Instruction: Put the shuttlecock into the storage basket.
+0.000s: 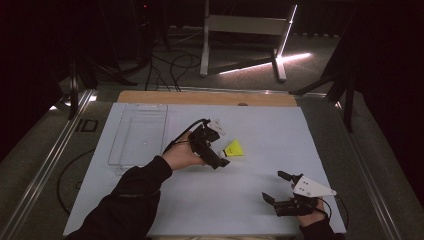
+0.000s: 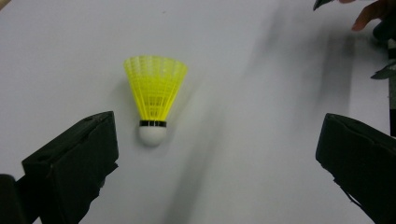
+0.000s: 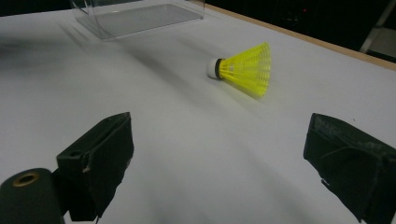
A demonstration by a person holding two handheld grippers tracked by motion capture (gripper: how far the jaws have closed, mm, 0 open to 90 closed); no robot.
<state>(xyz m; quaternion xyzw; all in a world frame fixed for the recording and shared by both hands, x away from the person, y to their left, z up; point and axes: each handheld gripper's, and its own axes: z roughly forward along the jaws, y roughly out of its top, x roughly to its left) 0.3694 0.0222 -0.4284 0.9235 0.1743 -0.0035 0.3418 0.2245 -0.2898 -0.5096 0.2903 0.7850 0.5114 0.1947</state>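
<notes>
A: What did we have under us? We worked on a pale, matte sheet (image 1: 240, 200) laid over a wooden table (image 1: 200, 97) whose bare edge showed along the far side. Round it the room was dark, with cables on the floor and a white metal frame (image 1: 240, 30) beyond the far edge, a strip of light beside it.

B: And a clear plastic tray (image 1: 137, 135) sat on the far left of the sheet, rectangular and see-through, with nothing that we could make out in it.

A: How did we carry the left gripper (image 1: 212, 145)?

B: We held it near the middle of the sheet, jaws spread wide and gripping nothing. In its own view the yellow shuttlecock (image 2: 154, 95) lay flat on the sheet between and beyond the two black jaws, closer to the left one, touching neither.

A: Seen from above, that shuttlecock (image 1: 233, 149) lay just right of the left gripper.

B: It had a ribbed, net-like yellow skirt flaring to a cone, a thin black band and a rounded white cap. It was on its side.

A: And the right gripper (image 1: 280, 190)?

B: We kept it at the near right, well apart from the shuttlecock (image 3: 245, 70), jaws wide open and empty. Their black pads looked blocky and dull.
</notes>
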